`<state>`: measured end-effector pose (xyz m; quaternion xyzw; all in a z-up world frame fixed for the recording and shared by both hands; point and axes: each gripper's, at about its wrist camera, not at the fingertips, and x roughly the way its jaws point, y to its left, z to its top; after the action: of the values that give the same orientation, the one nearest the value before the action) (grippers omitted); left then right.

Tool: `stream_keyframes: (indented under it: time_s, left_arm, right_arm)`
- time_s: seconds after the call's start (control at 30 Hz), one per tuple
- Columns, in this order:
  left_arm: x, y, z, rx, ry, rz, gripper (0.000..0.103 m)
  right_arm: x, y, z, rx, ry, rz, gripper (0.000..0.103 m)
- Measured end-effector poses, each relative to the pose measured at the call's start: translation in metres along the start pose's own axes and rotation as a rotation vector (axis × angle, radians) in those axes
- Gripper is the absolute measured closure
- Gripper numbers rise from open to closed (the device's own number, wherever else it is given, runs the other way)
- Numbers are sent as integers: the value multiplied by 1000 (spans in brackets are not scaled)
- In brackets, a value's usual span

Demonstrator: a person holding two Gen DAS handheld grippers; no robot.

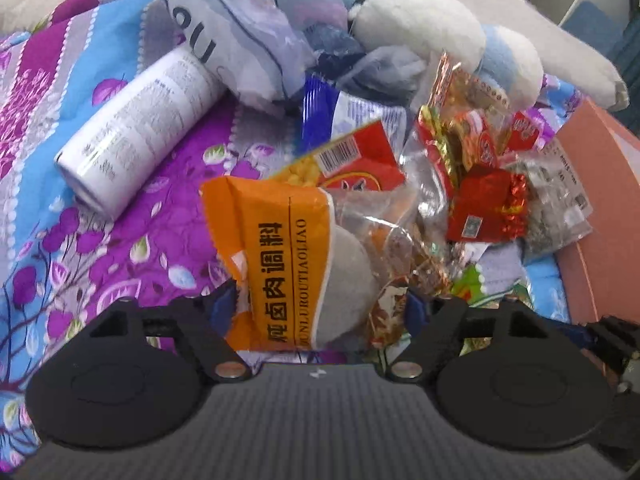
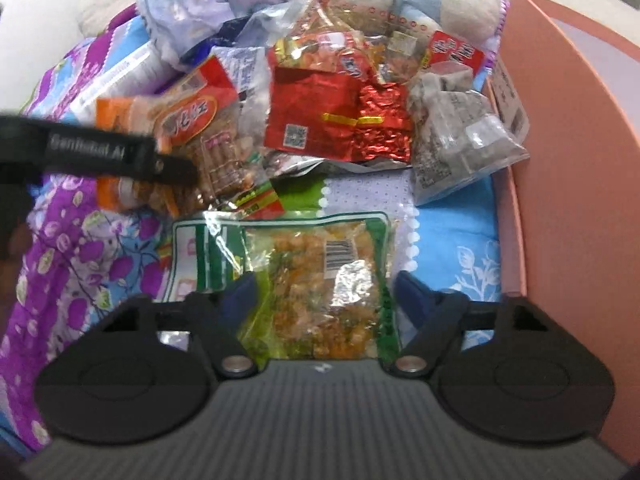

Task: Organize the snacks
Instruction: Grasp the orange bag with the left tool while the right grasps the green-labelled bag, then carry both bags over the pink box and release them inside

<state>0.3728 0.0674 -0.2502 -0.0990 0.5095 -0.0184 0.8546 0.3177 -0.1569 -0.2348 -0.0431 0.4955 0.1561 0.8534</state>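
Note:
A heap of snack packets lies on a floral bedspread [image 1: 160,232]. My left gripper [image 1: 320,304] is open, its blue pads either side of an orange seasoning packet [image 1: 272,248] and a clear bag of brown snacks [image 1: 388,240]; the pads sit at the packets' edges without squeezing them. My right gripper [image 2: 326,292] is open over a green-edged clear packet of yellow snacks [image 2: 320,280] that lies flat between its pads. Behind it lie a red foil pack [image 2: 340,120] and a grey clear bag [image 2: 456,136]. The left tool's black body [image 2: 100,152] crosses the right wrist view.
A pink box [image 2: 580,160] stands open along the right side. A white cylinder [image 1: 136,128] lies on its side at the left. A white and blue plush toy [image 1: 420,28] and crumpled pale bags [image 1: 256,20] are piled at the back.

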Motion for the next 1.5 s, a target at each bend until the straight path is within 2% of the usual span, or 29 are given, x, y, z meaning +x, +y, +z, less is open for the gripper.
stream_keyframes:
  time_s: [0.17,0.43,0.47,0.73,1.03,1.2,1.5]
  left_arm:
    - [-13,-5,-5,-5,-32,-3,28]
    - [-35,-8,-36,-8,-78,-29,30]
    - [-41,-9,-42,-11,-85,-31,30]
    - [-85,-23,-87,8,-139,-24,30]
    - [-116,-31,-134,-19,-130,-17,30]
    - [-133,-33,-141,-12,-140,-19,30]
    - [-165,-40,-136,-16,-180,-45,30]
  right_arm:
    - [-8,-2,-2,-9,-23,11,54]
    - [-24,7,-23,-27,-82,-12,62]
    - [-28,7,-27,-26,-94,-17,69]
    - [-62,7,-62,30,-172,-26,71]
    - [-97,-3,-102,112,-224,-38,71]
    - [-115,1,-111,114,-260,-52,72]
    - [-146,7,-105,95,-332,-70,76]
